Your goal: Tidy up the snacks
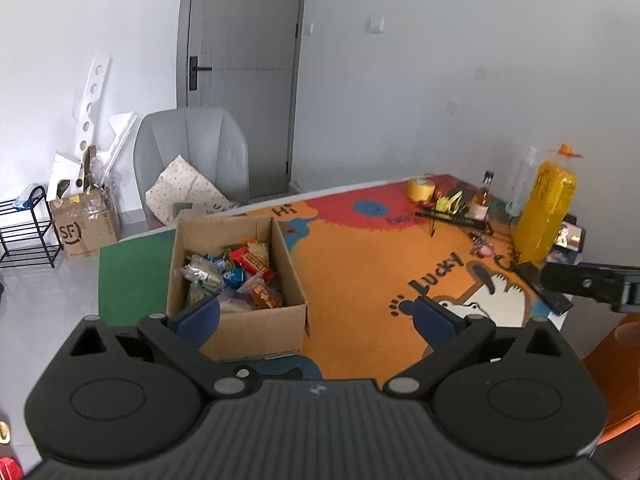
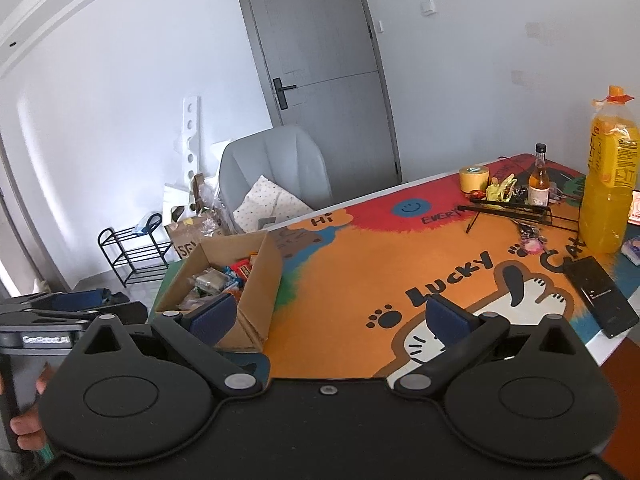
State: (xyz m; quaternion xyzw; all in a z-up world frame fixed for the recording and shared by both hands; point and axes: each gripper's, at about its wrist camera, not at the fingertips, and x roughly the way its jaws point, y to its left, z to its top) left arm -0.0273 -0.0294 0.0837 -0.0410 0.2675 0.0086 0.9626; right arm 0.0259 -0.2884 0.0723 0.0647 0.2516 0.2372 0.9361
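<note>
Nearest the lens in the left wrist view, the left gripper [image 1: 316,314] fills the lower frame, its jaws spread wide and holding nothing; in the right wrist view the right gripper [image 2: 330,316] is likewise spread and empty. The cardboard box [image 1: 256,332] of snacks [image 1: 236,276] stands on the bench [image 1: 360,280] at centre left of the left view, just beyond the left-hand blue pad [image 1: 199,317], and at centre left of the right view. Judged from both views, the box lies ahead and to the left of each pair of jaws, its long axis running away from the camera; the left gripper appears the nearer. The wrappers are too small to read. Legible writing: "Lucky" and "Hi" on the bench mat [image 2: 400,248], with "EVERY" partly shown; "SF" on a second carton [image 1: 86,224] on the floor at left; a maker's mark on the left gripper's body, blurred. An orange drink bottle [image 2: 606,184] stands at right, well apart.
</note>
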